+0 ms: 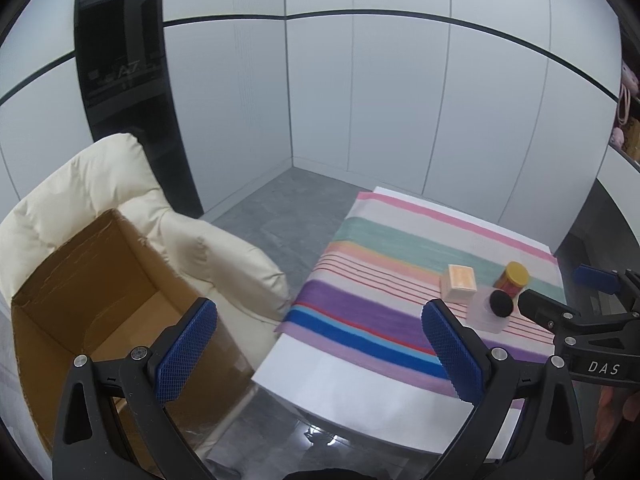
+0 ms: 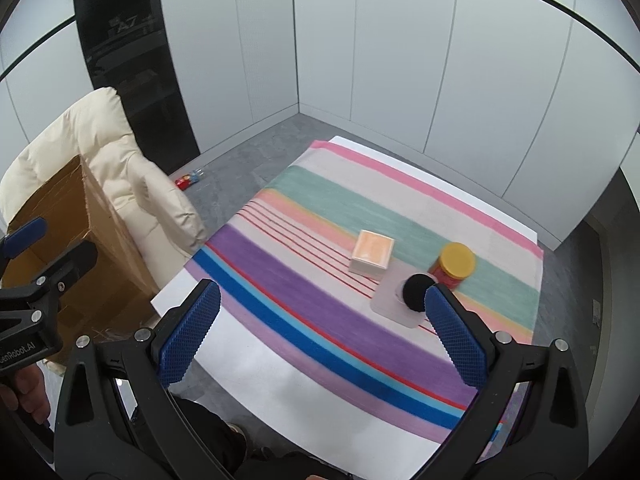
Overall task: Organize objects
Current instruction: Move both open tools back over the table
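- A striped cloth [image 2: 320, 320] in pink, green, purple and blue covers a white table [image 2: 280, 392] set near the corner of a white-panelled room.
- Three items sit close together toward the cloth's far right: a small peach-topped box [image 2: 372, 255], a red jar with a yellow lid [image 2: 454, 266] and a clear flat bottle with a black cap [image 2: 402, 298].
- The box stands just left of the bottle; the jar lies tilted behind the bottle, with its lid facing the camera.
- The right gripper [image 2: 320, 332] hangs above the near half of the cloth, its blue-padded jaws spread wide and holding nothing; one pad overlaps the black cap in the right wrist view, though contact cannot be judged.
- The left gripper [image 1: 320, 348] is likewise released and empty, poised over the table's left edge.
- An open cardboard box [image 1: 80, 312] rests on a cream padded armchair [image 1: 120, 184] left of the table; what can be seen of its interior is bare.
- A small red-and-blue object [image 2: 188, 179] lies on the grey floor [image 2: 248, 168] beyond the chair, too small to identify.
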`<state>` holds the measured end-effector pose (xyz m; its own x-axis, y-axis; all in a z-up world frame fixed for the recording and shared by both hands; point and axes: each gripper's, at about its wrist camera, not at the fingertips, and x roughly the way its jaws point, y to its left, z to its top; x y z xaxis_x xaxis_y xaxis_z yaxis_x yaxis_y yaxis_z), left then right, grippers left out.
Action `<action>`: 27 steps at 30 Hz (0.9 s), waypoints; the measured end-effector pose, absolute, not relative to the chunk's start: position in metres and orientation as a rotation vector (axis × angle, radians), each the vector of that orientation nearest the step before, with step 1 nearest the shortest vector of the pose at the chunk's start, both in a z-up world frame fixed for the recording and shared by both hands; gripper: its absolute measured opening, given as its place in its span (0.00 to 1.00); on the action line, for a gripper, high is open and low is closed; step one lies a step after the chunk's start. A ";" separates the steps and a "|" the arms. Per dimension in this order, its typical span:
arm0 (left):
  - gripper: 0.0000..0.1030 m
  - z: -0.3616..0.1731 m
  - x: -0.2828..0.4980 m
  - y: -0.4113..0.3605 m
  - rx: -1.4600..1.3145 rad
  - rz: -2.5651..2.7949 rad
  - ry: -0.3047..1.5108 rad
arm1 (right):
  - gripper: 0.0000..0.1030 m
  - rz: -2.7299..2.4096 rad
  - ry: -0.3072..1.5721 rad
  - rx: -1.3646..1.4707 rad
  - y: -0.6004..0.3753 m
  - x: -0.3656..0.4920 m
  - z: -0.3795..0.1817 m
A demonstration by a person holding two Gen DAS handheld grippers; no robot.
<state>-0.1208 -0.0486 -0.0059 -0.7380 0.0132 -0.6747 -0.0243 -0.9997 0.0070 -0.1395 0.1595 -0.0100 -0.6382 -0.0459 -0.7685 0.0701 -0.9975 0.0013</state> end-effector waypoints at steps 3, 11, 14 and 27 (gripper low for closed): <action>1.00 -0.006 -0.123 -0.038 -1.121 2.892 0.042 | 1.00 -2.809 0.026 1.317 0.172 -0.137 -0.010; 1.00 -0.010 -0.130 -0.009 -1.127 2.815 0.074 | 1.00 -2.863 -0.039 1.365 0.209 -0.128 -0.013; 1.00 -0.013 -0.134 0.000 -1.139 2.799 0.093 | 1.00 -2.884 -0.034 1.380 0.221 -0.125 -0.014; 1.00 -0.051 -0.156 0.071 -1.173 2.611 0.202 | 1.00 -2.926 -0.170 1.508 0.271 -0.121 -0.044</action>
<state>-0.1555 0.0709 -0.0512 -0.6350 0.1887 -0.7491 -0.3014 -0.9534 0.0154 -0.1209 0.2713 -0.0444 -0.5721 0.0900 -0.8152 -0.1836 -0.9828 0.0203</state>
